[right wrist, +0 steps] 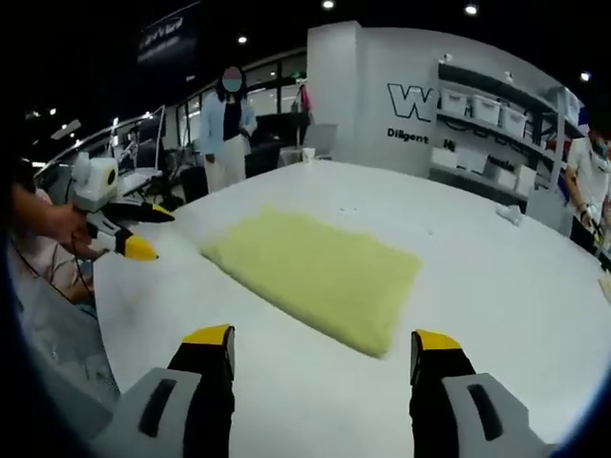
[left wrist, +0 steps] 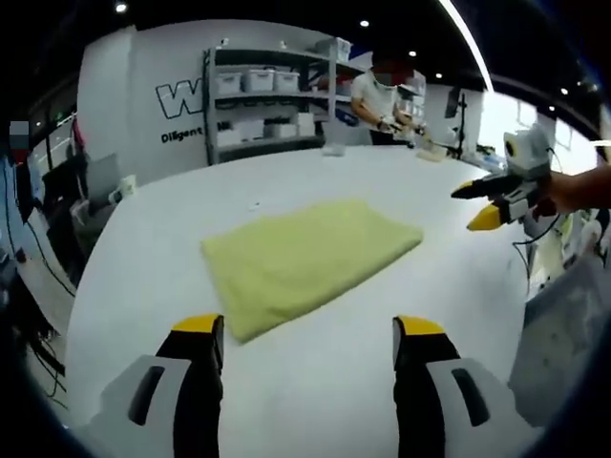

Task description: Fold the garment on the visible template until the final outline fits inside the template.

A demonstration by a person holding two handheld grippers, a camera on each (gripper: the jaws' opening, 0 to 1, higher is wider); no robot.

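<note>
A pale yellow garment (left wrist: 305,258) lies folded into a flat rectangle on the white table (left wrist: 315,401), a little ahead of my left gripper (left wrist: 307,329), whose yellow-tipped jaws stand wide apart and hold nothing. My right gripper (left wrist: 482,202) hovers off the cloth's right side, held by a hand, its jaws parted. In the right gripper view the same garment (right wrist: 320,272) lies just beyond my right gripper (right wrist: 323,339), open and not touching it. The left gripper (right wrist: 148,234) comes in from the left there, above the table's edge, its jaws also apart.
The white table (right wrist: 496,286) stretches far beyond the cloth. Metal shelves (left wrist: 272,100) with white bins stand behind it by a lettered wall. One person (left wrist: 382,100) works at the far side, another person (right wrist: 229,129) stands past the opposite edge. A small cup (right wrist: 307,153) sits near there.
</note>
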